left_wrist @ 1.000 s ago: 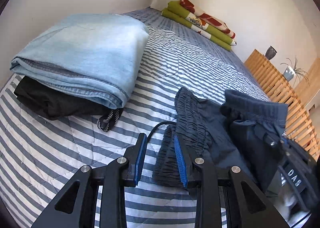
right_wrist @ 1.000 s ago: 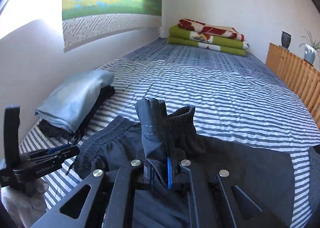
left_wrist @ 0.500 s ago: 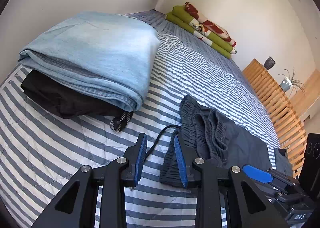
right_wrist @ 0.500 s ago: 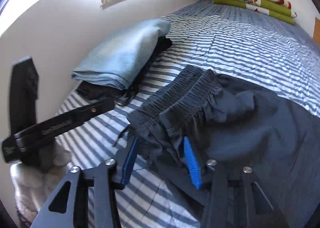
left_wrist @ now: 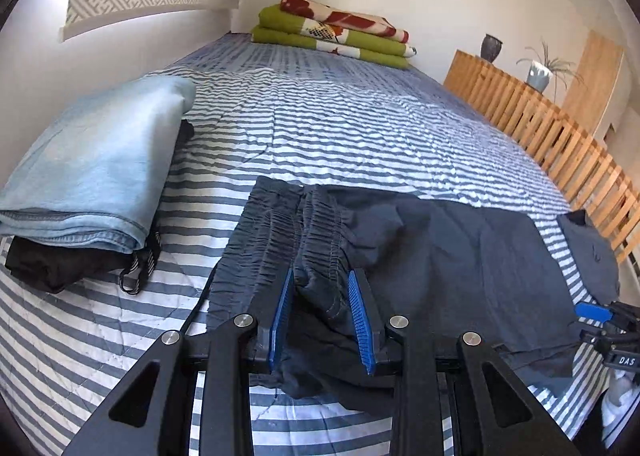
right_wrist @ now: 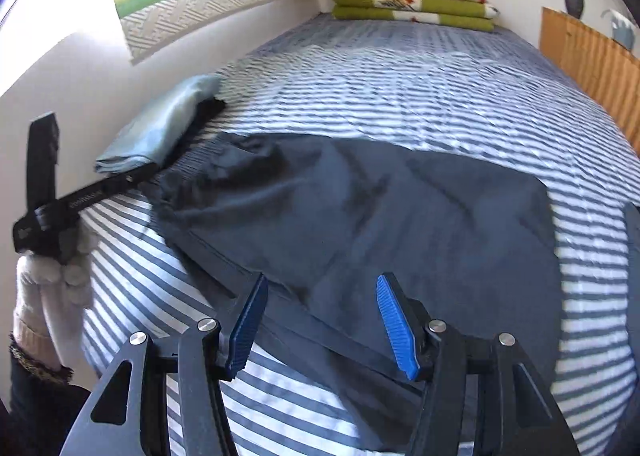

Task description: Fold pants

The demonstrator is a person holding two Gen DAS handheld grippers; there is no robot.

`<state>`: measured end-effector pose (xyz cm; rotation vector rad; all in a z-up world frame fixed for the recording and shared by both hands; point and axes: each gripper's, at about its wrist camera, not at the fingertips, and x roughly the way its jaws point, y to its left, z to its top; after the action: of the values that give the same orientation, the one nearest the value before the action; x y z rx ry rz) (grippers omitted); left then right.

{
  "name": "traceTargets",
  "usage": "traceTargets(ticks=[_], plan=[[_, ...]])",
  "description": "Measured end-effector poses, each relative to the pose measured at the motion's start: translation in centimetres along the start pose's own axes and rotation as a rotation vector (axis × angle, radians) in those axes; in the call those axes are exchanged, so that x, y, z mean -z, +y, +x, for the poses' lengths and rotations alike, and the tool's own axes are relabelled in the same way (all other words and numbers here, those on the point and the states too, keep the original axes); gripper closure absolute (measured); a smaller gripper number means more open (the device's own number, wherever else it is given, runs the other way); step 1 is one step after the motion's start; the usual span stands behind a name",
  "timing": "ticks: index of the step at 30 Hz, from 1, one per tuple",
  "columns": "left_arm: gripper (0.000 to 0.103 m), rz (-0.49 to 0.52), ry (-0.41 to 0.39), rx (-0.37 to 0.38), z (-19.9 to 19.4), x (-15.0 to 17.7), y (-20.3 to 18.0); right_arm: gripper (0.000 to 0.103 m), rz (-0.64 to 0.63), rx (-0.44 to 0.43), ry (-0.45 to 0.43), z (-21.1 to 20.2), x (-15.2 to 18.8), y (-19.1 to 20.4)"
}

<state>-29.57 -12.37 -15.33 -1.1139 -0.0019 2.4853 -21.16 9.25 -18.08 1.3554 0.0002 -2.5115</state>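
The dark navy pants (left_wrist: 448,256) lie spread flat across the striped bed, with the elastic waistband (left_wrist: 280,224) to the left. My left gripper (left_wrist: 320,296) stands open, and a bunched fold of the waistband sits between its blue pads. In the right wrist view the pants (right_wrist: 360,216) fill the middle, and my right gripper (right_wrist: 322,304) is wide open just over their near edge, holding nothing. The left gripper (right_wrist: 84,196) shows there at the waistband end, held by a gloved hand (right_wrist: 48,288).
Folded light-blue jeans (left_wrist: 92,172) rest on a black garment (left_wrist: 60,264) at the left by the wall. Folded green and red blankets (left_wrist: 332,32) lie at the far end of the bed (left_wrist: 340,128). A wooden slatted rail (left_wrist: 560,136) runs along the right.
My right gripper let go of the pants fold, opened wide and drew back to their near edge. The pants dropped flat. My left gripper moved right, onto the waistband.
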Motion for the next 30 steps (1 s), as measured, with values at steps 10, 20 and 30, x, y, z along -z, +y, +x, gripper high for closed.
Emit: traceTargets(ticks=[10,20,30], plan=[[0.095,-0.038,-0.039,-0.013,-1.1,-0.2,-0.6,0.05,0.143,0.191,0.106,0.9,4.4,-9.6],[0.062,-0.141,-0.044,-0.126,-2.7,1.3,2.0,0.05,0.164,0.161,0.14,1.1,5.7,-11.5],[0.062,0.111,0.009,0.177,-0.9,0.9,-10.6,0.05,0.446,0.005,0.15,-0.6,6.8,-17.9]])
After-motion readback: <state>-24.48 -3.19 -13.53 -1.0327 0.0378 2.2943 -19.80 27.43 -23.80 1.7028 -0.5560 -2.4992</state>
